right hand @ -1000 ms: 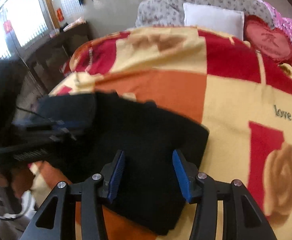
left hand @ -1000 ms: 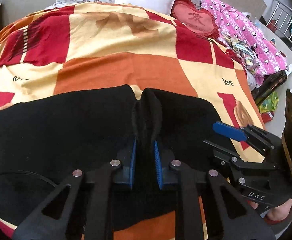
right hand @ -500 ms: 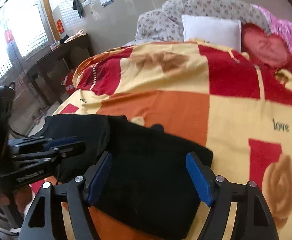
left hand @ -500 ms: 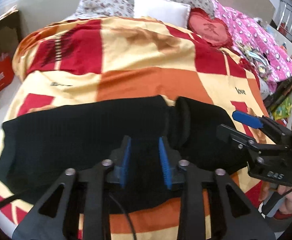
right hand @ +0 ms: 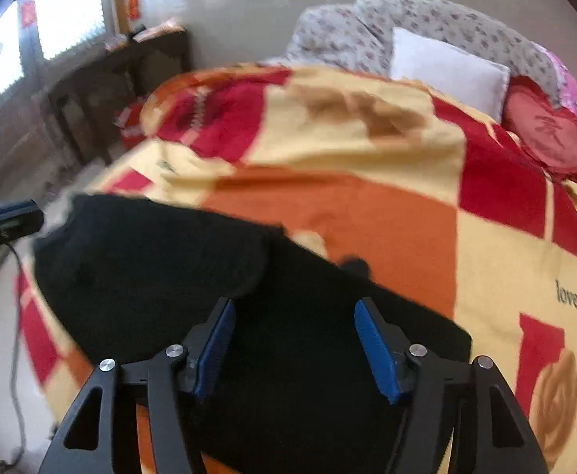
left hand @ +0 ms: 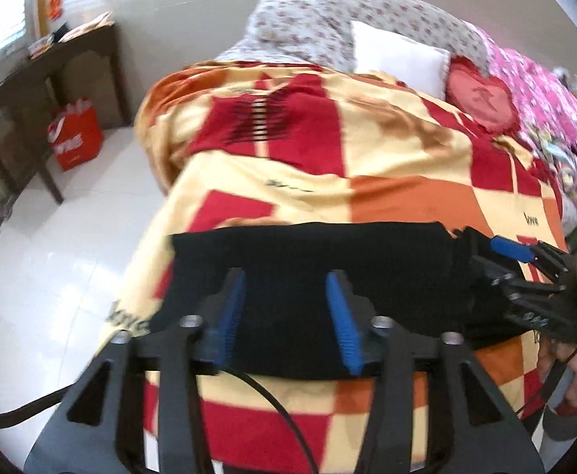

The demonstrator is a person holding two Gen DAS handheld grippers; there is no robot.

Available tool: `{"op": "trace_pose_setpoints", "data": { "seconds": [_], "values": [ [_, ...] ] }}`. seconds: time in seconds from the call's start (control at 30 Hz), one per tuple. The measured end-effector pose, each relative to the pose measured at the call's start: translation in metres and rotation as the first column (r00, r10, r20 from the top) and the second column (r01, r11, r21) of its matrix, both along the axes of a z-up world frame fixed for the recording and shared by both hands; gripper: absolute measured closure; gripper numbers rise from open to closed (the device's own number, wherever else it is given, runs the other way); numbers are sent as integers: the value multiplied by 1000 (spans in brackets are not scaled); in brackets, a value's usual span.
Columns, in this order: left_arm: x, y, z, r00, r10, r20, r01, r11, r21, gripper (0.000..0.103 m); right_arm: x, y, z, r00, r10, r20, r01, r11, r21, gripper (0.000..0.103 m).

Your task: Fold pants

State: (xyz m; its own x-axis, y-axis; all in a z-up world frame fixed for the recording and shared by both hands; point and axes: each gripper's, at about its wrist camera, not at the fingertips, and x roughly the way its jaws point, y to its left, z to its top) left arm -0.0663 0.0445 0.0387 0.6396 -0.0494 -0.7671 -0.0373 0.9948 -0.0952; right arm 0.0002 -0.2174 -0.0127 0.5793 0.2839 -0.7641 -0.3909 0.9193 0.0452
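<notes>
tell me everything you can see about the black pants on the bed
The black pants look like a soft, ribbed knit. They lie folded into a flat, wide rectangle near the front edge of the checked red, orange and yellow blanket, with one layer overlapping another in the right wrist view. Both the left claw and the right claw stand open above them; nothing grips the fabric.

We hold the left gripper (left hand: pixel 286 310) tilted downward, its jaws parted and just opened wider, nothing pinched between the blue pads (left hand: pixel 343 324); our right gripper (right hand: pixel 294 345) tilts down likewise, jaws wide though just narrowed a little, gripping nothing; at the left view's right edge, our right hand (left hand: pixel 574 375) clasps that gripper's handle.
</notes>
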Motion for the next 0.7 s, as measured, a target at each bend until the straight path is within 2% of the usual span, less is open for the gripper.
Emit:
{"op": "trace_pose_setpoints", "data": {
  "seconds": [0.07,0.13,0.17,0.23,0.3,0.4,0.63,0.7],
  "values": [
    [-9,22,0,999,39,-2,-39,995,-87,33,-2,9,15,998,57,28,-59,996,69,41],
    [-17,44,-5,996,86,-23,-88,981,-171,31,0,25,23,990,137,36,-141,983,120,41],
    [-20,52,-9,993,110,-40,-115,975,-189,31,3,37,24,984,177,27,-179,974,138,41],
    [-26,67,-23,983,167,-75,-179,963,-201,31,11,65,23,968,251,11,-250,956,157,41],
    [-26,75,-38,976,184,-120,-206,954,-219,31,22,93,18,948,317,-2,-312,934,173,41],
    [-22,78,-61,965,189,-183,-235,931,-280,31,41,140,3,921,385,-54,-374,915,150,41],
    [-7,67,-84,956,221,-193,-272,916,-295,31,73,218,-25,852,513,-106,-509,858,63,41],
    [-4,65,-82,959,236,-160,-273,918,-286,25,77,228,-33,833,539,-130,-536,842,57,41]
  ]
}}
